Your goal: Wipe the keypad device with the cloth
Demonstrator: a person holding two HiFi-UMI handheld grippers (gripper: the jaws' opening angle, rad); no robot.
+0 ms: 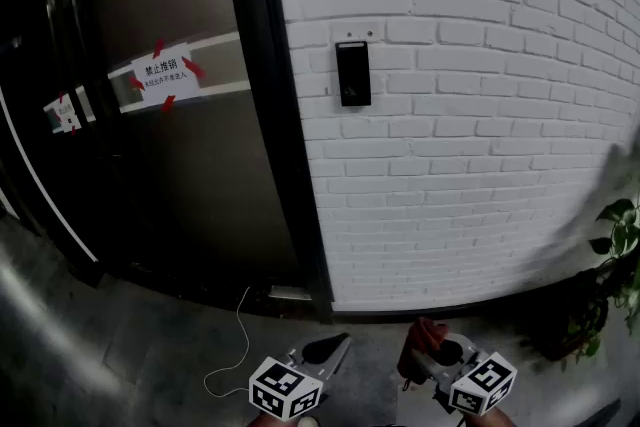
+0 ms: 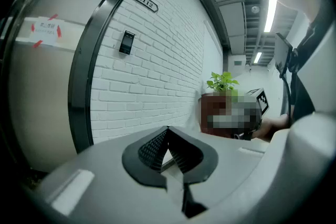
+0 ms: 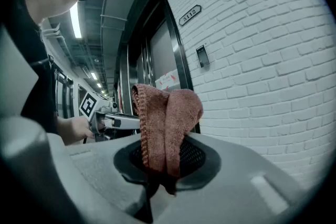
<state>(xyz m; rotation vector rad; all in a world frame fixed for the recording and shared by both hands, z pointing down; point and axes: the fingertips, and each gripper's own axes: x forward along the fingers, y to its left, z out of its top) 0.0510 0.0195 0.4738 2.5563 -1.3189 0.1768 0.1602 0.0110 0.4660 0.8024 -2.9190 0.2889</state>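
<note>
The keypad device [image 1: 353, 73] is a slim black panel fixed upright on the white brick wall, well above both grippers. It also shows small in the left gripper view as the keypad [image 2: 126, 42] and in the right gripper view as the keypad [image 3: 202, 55]. My right gripper [image 1: 428, 347] is low at the bottom edge, shut on a reddish-brown cloth [image 3: 165, 120] that stands folded up out of the jaws. My left gripper [image 1: 332, 349] is beside it, shut with nothing held; its tips [image 2: 168, 131] meet in a point. Both are far from the keypad.
A black door frame [image 1: 272, 115] runs down left of the keypad, beside a dark door with a taped paper notice [image 1: 165, 72]. A room number plate [image 2: 145, 1] hangs above the keypad. A potted plant [image 1: 615, 255] stands at the right, and a thin white cable [image 1: 236, 345] lies on the floor.
</note>
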